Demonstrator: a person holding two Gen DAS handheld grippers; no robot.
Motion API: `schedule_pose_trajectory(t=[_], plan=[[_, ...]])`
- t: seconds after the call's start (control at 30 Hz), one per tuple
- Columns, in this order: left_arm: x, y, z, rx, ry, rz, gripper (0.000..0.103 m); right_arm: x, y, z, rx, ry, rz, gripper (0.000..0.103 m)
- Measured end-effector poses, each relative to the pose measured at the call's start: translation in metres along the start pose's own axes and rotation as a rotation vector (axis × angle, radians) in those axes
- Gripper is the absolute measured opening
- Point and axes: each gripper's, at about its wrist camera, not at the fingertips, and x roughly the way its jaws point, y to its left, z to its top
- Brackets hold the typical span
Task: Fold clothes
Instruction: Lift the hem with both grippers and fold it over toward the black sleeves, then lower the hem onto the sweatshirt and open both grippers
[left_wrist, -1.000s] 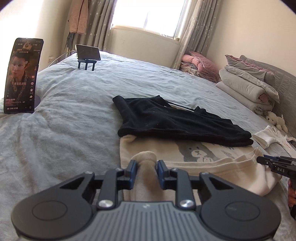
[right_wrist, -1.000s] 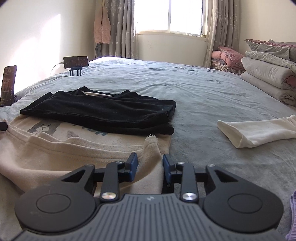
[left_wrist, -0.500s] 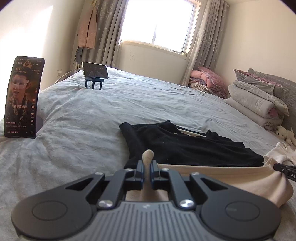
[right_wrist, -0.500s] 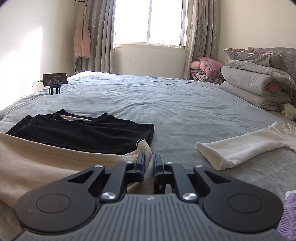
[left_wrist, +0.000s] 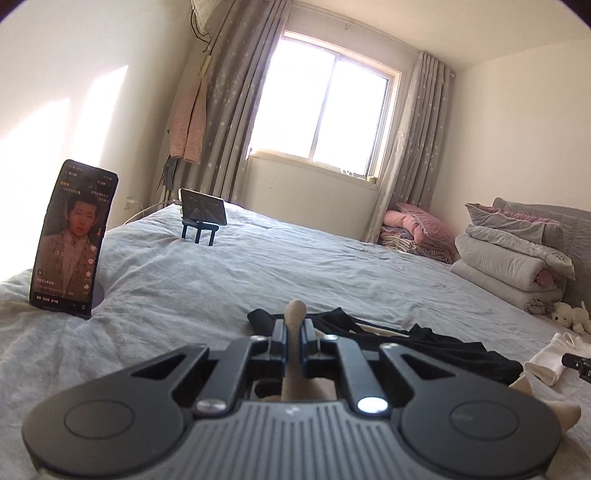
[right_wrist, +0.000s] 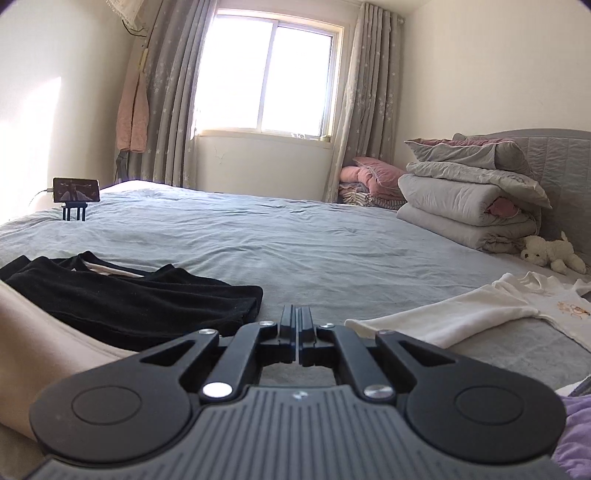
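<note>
The left gripper (left_wrist: 294, 341) was clamped on a bunched fold of the beige cotton garment (left_wrist: 295, 314), which protruded above its fingertips. Beyond lay a folded black garment (left_wrist: 443, 349) on the grey-sheeted bed (left_wrist: 295, 266). An upright smartphone (left_wrist: 74, 240) stood at left.

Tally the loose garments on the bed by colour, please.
Beige: 1, the sweatshirt, pinched in the left gripper.
Black: 1, the top, lying folded.
White: 1, the shirt, lying flat to the right.
Total: 3.
</note>
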Motion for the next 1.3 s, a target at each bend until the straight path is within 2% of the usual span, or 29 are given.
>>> schedule_pose_trajectory(t=[0.07, 0.13, 0.2, 0.23, 0.27, 0.3, 0.33, 0.4, 0.5, 0.53, 0.57, 0.6, 0.63, 0.9, 1.0, 1.1, 1.17, 1.2, 1.23, 1.27, 1.3], plan=[[0.002, -0.001, 0.000, 0.004, 0.008, 0.006, 0.010, 0.004, -0.010, 0.002, 0.062, 0.040, 0.016, 0.000], [0.019, 0.000, 0.001, -0.022, 0.114, 0.032, 0.012, 0.014, -0.017, 0.004, 0.121, 0.106, 0.087, 0.003], [0.031, 0.006, -0.002, -0.079, 0.201, 0.032, 0.014, 0.023, -0.016, 0.008, 0.137, 0.160, 0.154, 0.015], [0.034, 0.009, -0.003, -0.103, 0.218, 0.029, 0.018, 0.026, -0.012, 0.010, 0.129, 0.176, 0.182, 0.016], [0.035, 0.013, -0.005, -0.129, 0.237, 0.023, 0.027, 0.028, -0.008, 0.011, 0.118, 0.187, 0.203, 0.018], [0.037, 0.017, -0.007, -0.155, 0.256, 0.016, 0.033, 0.031, -0.004, 0.012, 0.109, 0.200, 0.224, 0.026], [0.039, 0.021, -0.009, -0.182, 0.275, 0.010, 0.043, 0.034, -0.001, 0.013, 0.101, 0.212, 0.245, 0.039], [0.043, 0.029, -0.013, -0.233, 0.311, -0.003, 0.044, 0.037, 0.005, 0.012, 0.087, 0.228, 0.272, 0.048], [0.049, 0.031, -0.016, -0.259, 0.335, -0.031, 0.041, 0.031, 0.009, 0.012, 0.059, 0.193, 0.254, 0.047], [0.051, 0.031, -0.016, -0.260, 0.339, -0.037, 0.037, 0.027, 0.009, 0.012, 0.051, 0.174, 0.243, 0.041], [0.052, 0.029, -0.017, -0.256, 0.339, -0.043, 0.029, 0.023, 0.009, 0.012, 0.044, 0.156, 0.232, 0.030], [0.052, 0.027, -0.017, -0.241, 0.335, -0.040, 0.013, 0.019, 0.010, 0.013, 0.036, 0.137, 0.220, 0.007], [0.050, 0.025, -0.017, -0.225, 0.324, -0.039, 0.008, 0.015, 0.010, 0.013, 0.028, 0.119, 0.209, 0.006], [0.003, 0.005, 0.002, -0.105, 0.039, -0.061, 0.007, -0.015, 0.013, 0.013, -0.032, -0.030, 0.120, 0.006], [0.007, -0.003, 0.009, -0.072, 0.031, -0.048, 0.007, -0.014, 0.015, 0.018, -0.050, -0.046, 0.104, 0.006], [0.029, -0.007, 0.007, -0.038, 0.122, -0.007, 0.007, 0.008, 0.024, 0.016, -0.106, 0.028, 0.091, 0.006], [0.050, -0.009, -0.002, 0.001, 0.224, 0.039, 0.009, 0.031, 0.029, 0.009, -0.144, 0.125, 0.084, 0.006], [0.063, -0.007, -0.008, 0.005, 0.296, 0.065, 0.012, 0.043, 0.032, 0.003, -0.167, 0.192, 0.081, 0.006], [0.070, -0.005, -0.011, -0.002, 0.332, 0.078, 0.016, 0.053, 0.035, -0.003, -0.184, 0.243, 0.079, 0.006], [0.072, -0.003, -0.011, -0.015, 0.342, 0.074, 0.016, 0.056, 0.036, -0.008, -0.191, 0.262, 0.077, 0.007], [0.071, -0.002, -0.008, -0.019, 0.340, 0.073, 0.018, 0.057, 0.037, -0.010, -0.195, 0.270, 0.073, 0.011]])
